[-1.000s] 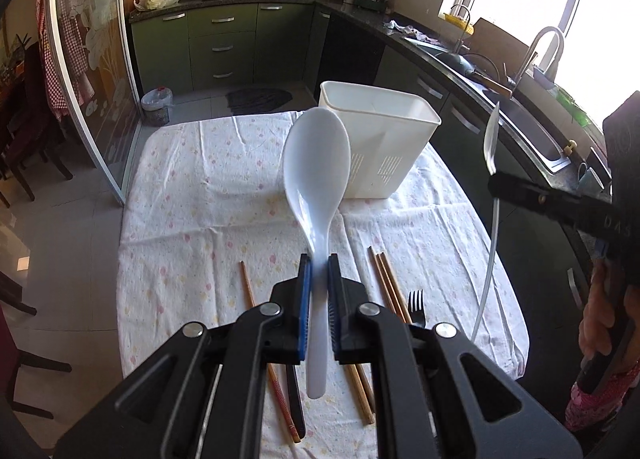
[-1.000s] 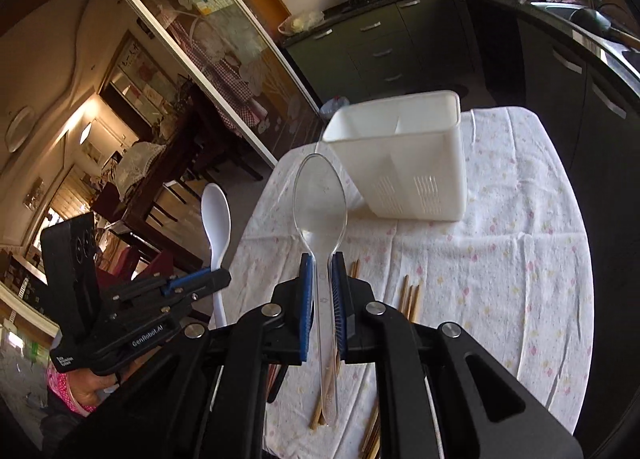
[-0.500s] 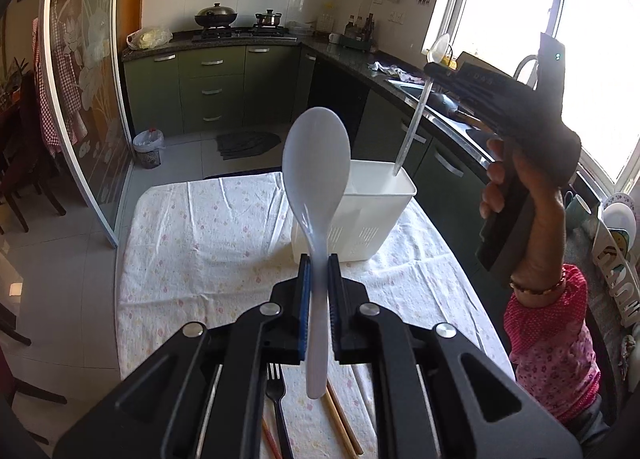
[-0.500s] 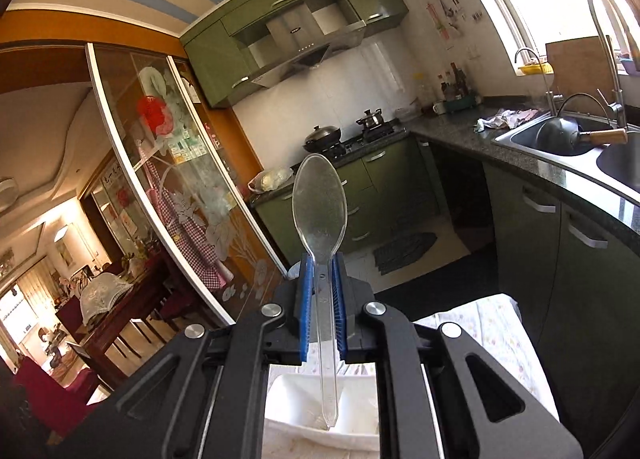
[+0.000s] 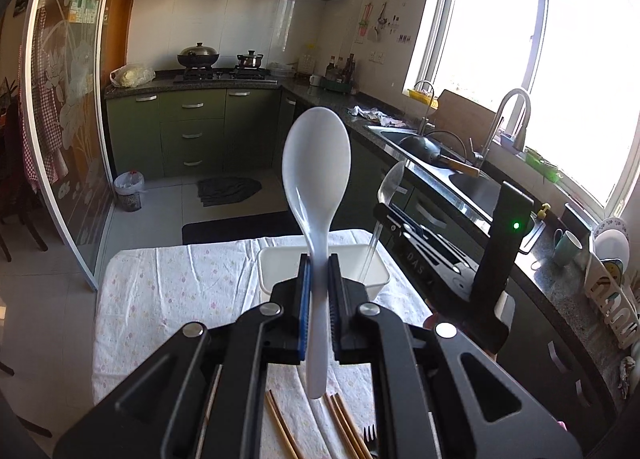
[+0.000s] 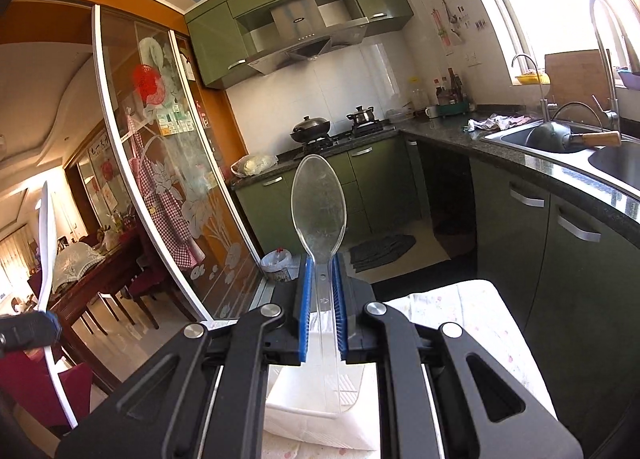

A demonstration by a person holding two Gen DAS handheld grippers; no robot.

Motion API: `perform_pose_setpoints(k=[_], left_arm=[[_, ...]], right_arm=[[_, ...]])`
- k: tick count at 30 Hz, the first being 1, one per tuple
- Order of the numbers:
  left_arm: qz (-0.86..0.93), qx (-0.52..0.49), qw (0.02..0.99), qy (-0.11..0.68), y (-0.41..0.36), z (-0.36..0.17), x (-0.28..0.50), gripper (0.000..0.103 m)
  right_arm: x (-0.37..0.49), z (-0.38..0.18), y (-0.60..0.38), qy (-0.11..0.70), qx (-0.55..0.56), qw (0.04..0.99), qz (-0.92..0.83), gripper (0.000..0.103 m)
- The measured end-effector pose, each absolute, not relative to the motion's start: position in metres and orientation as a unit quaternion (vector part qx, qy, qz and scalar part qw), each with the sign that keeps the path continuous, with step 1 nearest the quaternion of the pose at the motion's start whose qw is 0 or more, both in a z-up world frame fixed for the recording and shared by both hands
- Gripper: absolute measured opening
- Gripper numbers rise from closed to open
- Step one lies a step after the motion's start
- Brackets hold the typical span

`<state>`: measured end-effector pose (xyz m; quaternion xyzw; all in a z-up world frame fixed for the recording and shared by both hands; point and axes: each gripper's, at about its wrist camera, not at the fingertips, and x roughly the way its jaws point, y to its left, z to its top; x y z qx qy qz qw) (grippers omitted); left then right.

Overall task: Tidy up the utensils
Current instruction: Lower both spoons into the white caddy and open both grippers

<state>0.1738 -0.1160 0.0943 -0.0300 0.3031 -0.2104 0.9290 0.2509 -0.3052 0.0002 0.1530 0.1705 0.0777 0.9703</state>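
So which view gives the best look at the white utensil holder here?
The left wrist view: the white utensil holder shows its open rim on the tablecloth, with the clear spoon angled into it. The right wrist view shows only part of it beneath the right gripper.

Cloth-covered table (image 5: 168, 287): white bin (image 5: 276, 271), chopsticks (image 5: 344, 431), seemingly fork (image 5: 370, 435).

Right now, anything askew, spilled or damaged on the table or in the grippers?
Nothing spilled or damaged. Loose brown wooden chopsticks and a black fork lie unsorted on the floral tablecloth. The opaque white plastic spoon sits slightly tilted in the left gripper.
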Motion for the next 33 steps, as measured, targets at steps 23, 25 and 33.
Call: perform_pose_setpoints(k=[23,25,33], left_arm=[[-0.211,-0.032,0.96,0.18,-0.158,0.067,0.238,0.008],[-0.201,-0.026,0.963,0.18,-0.163,0.054,0.246,0.008],[-0.182,-0.014,0.961,0.207,-0.166,0.009,0.261,0.008]], right_arm=[[0.112,-0.019,-0.344,0.061,0.163,0.982,0.066,0.027],[0.11,-0.027,-0.349,0.062,0.174,0.981,0.064,0.031],[0.119,-0.059,-0.38,0.083,0.227,0.969,0.048,0.033]])
